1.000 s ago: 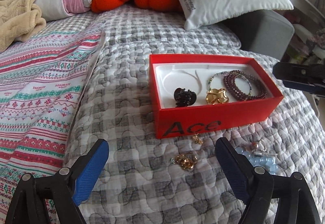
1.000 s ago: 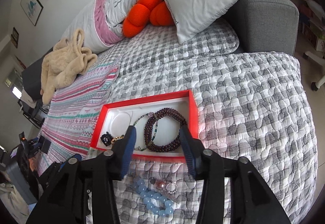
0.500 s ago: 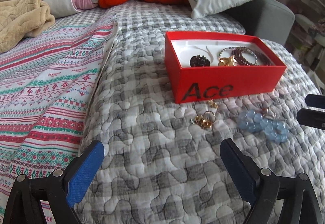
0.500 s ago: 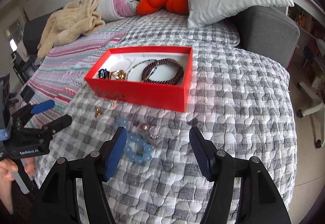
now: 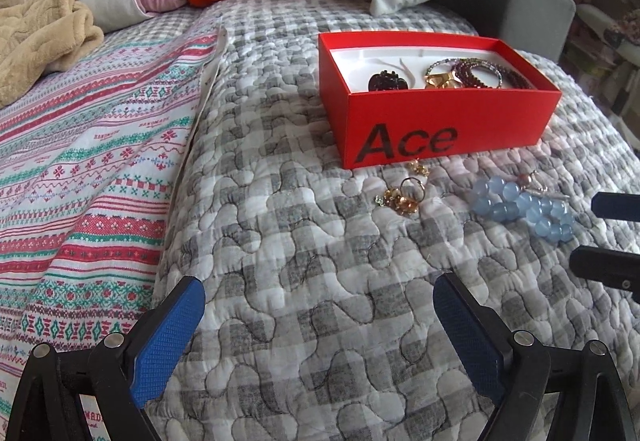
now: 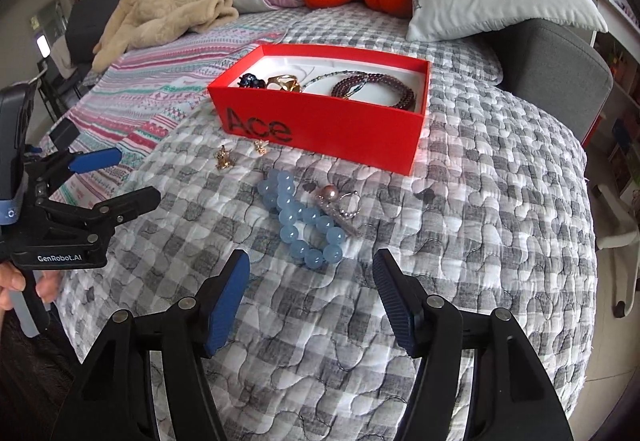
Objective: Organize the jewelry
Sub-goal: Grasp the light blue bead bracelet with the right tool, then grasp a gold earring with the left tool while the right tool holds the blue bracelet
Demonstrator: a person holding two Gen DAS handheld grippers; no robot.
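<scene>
Left wrist: my left gripper (image 5: 318, 315) angled down, jaws wide apart, empty; red box (image 5: 440, 121) lay ahead. Right wrist: my right gripper (image 6: 312, 293) tilted down, jaws apart, empty; blue bead bracelet (image 6: 304, 219) just ahead between them.

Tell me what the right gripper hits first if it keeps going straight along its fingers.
Most likely the blue bead bracelet, lying on the quilt just ahead of the open right gripper and centred between its fingers. Depth is hard to judge, so it may touch quilt first.
</scene>
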